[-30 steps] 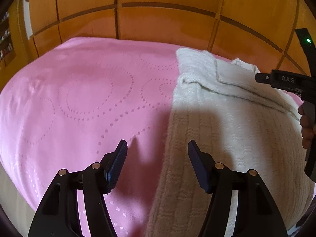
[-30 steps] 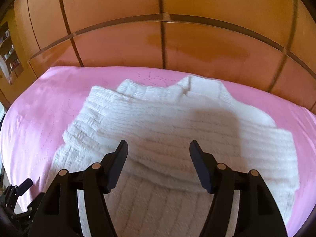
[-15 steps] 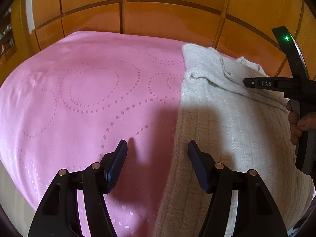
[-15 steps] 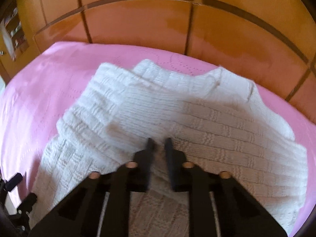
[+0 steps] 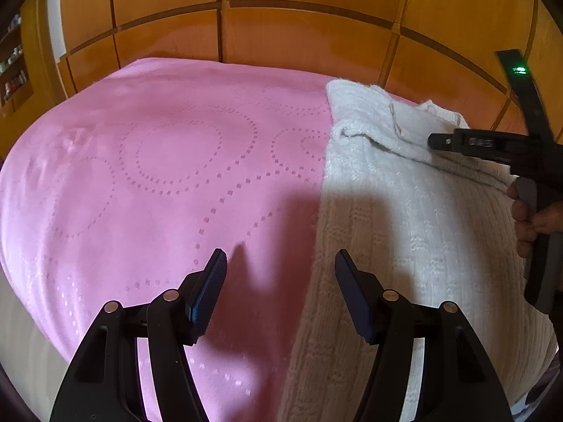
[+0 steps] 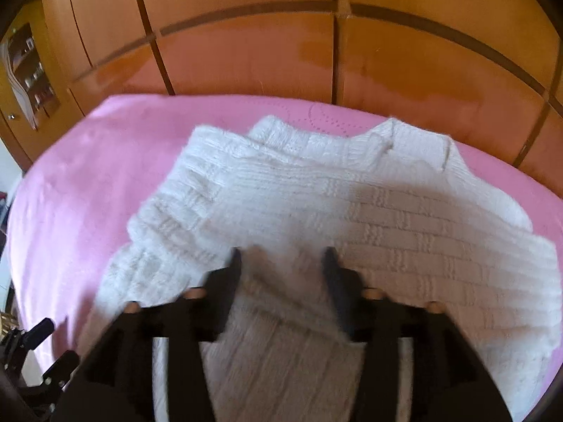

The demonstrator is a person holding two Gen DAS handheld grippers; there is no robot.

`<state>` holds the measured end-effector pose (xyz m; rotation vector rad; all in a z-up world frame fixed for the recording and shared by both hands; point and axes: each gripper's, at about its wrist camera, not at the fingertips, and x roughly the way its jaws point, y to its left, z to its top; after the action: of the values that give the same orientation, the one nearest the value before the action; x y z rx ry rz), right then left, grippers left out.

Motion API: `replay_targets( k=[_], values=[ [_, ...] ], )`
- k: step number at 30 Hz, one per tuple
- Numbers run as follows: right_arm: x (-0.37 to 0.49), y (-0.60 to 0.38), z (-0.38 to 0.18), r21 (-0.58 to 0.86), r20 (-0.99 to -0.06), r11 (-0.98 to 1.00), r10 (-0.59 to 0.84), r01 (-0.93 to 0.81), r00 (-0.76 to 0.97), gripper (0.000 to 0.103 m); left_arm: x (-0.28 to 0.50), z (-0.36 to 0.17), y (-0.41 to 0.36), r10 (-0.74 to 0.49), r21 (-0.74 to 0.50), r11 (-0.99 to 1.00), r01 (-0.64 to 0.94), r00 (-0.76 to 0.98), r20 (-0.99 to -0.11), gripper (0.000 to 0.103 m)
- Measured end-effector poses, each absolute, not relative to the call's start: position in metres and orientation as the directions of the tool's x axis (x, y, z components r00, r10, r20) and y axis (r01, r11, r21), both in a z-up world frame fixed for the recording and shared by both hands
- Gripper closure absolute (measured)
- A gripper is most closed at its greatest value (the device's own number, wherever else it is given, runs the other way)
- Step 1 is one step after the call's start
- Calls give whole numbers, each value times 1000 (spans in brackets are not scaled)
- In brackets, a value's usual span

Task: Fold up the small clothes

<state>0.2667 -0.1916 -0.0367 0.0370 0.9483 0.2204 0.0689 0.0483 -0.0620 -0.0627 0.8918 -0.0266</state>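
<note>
The white knitted sweater [image 6: 387, 218] lies on the bed's pink bedspread [image 5: 158, 183], toward its right side as my left camera shows it. One sleeve looks folded across the body, so I judge the fold begun, with the rest left to do. My right hand-held gripper [image 6: 281, 256] has just been opening over the knit; cloth sits between the jaws, though blur hides whether the pads touch. My left hand-held gripper [image 5: 279, 263] hangs open above the sweater's edge, gripping nothing. Wooden wall panels [image 5: 299, 35] stand behind. Nothing blocks the way.
</note>
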Motion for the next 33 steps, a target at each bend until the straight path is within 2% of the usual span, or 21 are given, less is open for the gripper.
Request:
replay_targets(
  k=[1,3,8,14,18,20,23,25,29,30,33],
  values=[
    [258,-193,-34,128,-795,977,203,-169,572,51,67,-62,49,-47,-63,998,-3,629,-776,40],
    [244,-201,-29,136,-790,977,206,-162,577,39,64,-62,51,-45,-60,998,-3,628,-777,40],
    [201,-241,-28,137,-804,987,162,-86,572,32,55,-64,54,-48,-58,998,3,622,-782,40],
    [134,-333,-36,129,-831,983,35,130,555,32,38,-72,59,-102,-80,995,63,593,-799,40],
    [83,-390,-41,129,-851,955,-31,266,525,32,22,-73,62,-210,-145,976,159,551,-808,40],
    [59,-407,-45,141,-864,944,-30,299,503,32,13,-74,60,-258,-173,963,207,527,-810,49],
    [16,-420,-56,227,-879,919,52,321,474,33,-1,-77,56,-293,-181,948,262,490,-821,55],
    [-3,-418,-59,266,-880,911,96,315,465,39,-10,-78,56,-307,-181,938,296,468,-828,65],
    [-34,-404,-61,369,-870,885,221,283,441,65,-22,-79,57,-346,-223,922,318,410,-844,84],
    [-37,-398,-63,396,-866,879,262,266,425,70,-23,-80,55,-350,-224,918,327,401,-847,92],
    [-38,-377,-61,432,-856,883,337,184,393,85,-25,-77,52,-356,-217,911,351,400,-845,97]
  ],
)
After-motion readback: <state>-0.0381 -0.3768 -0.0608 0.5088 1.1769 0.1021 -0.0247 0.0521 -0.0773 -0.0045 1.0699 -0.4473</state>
